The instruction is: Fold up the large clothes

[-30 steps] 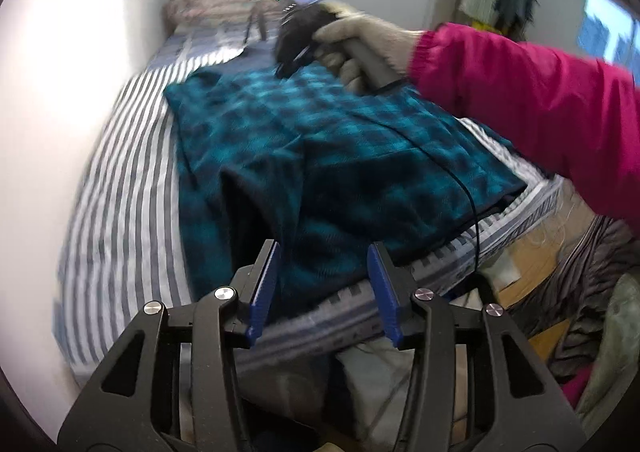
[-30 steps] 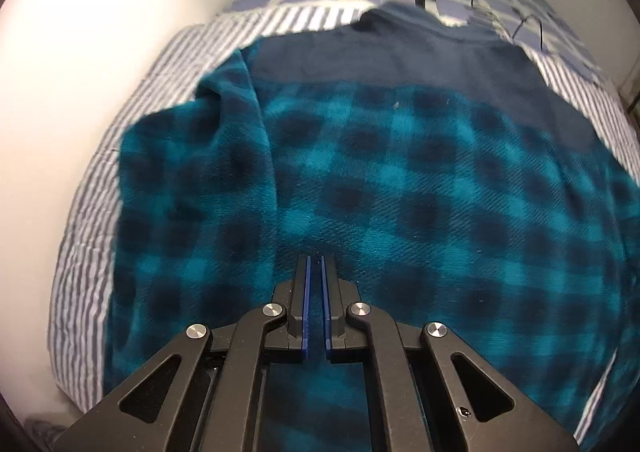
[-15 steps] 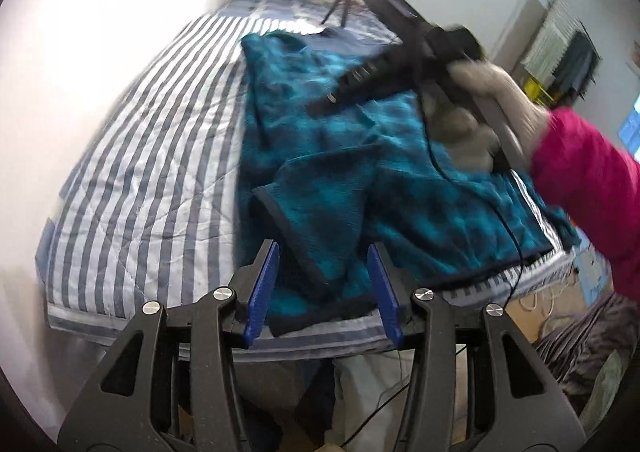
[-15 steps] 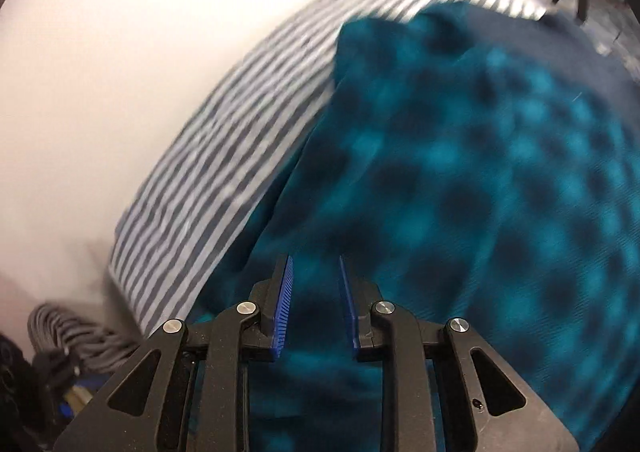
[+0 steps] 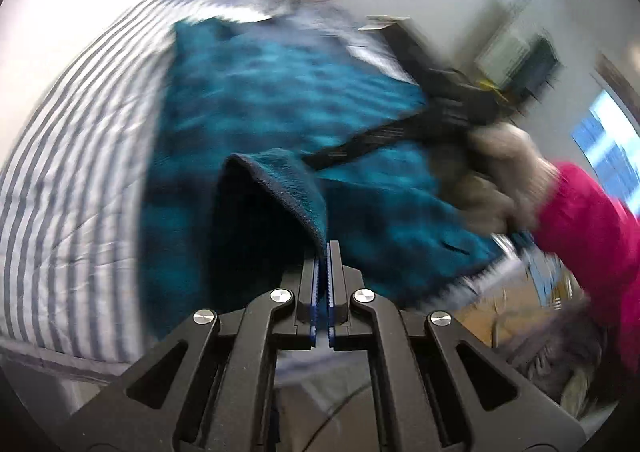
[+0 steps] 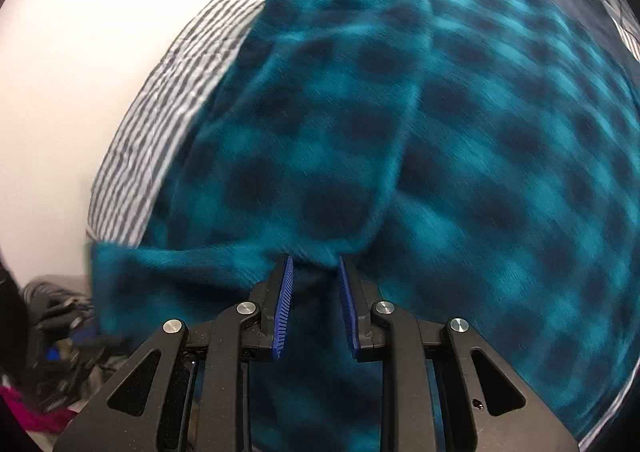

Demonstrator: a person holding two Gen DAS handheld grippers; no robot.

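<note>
Bedding in grey and white stripes (image 5: 72, 180) runs down the left of the left wrist view, against a white wall. On that bed lies a large teal and dark checked fleece garment (image 5: 280, 92), spread across most of the mattress, its near hem reaching the bed's front edge. One dark-edged corner of the garment (image 5: 280, 188) is lifted off the bed in a peak, and the left gripper (image 5: 323, 252) has its jaws fully closed on that edge, blue pads pinching the cloth. Further right in the same view, blurred, a gloved hand (image 5: 492, 180) in a pink sleeve (image 5: 592, 228) grasps the handle of the right gripper (image 5: 320, 162), whose tip reaches down to the fleece just beside the lifted corner.

From the right wrist view, striped bedding (image 6: 176, 92) again shows at the left, with the garment (image 6: 480, 132) filling the rest, a dark plain band at its far end. The right gripper (image 6: 314, 284) has its jaws a little apart, a fold of fleece bunched between the blue pads; whether they press it is unclear.
</note>
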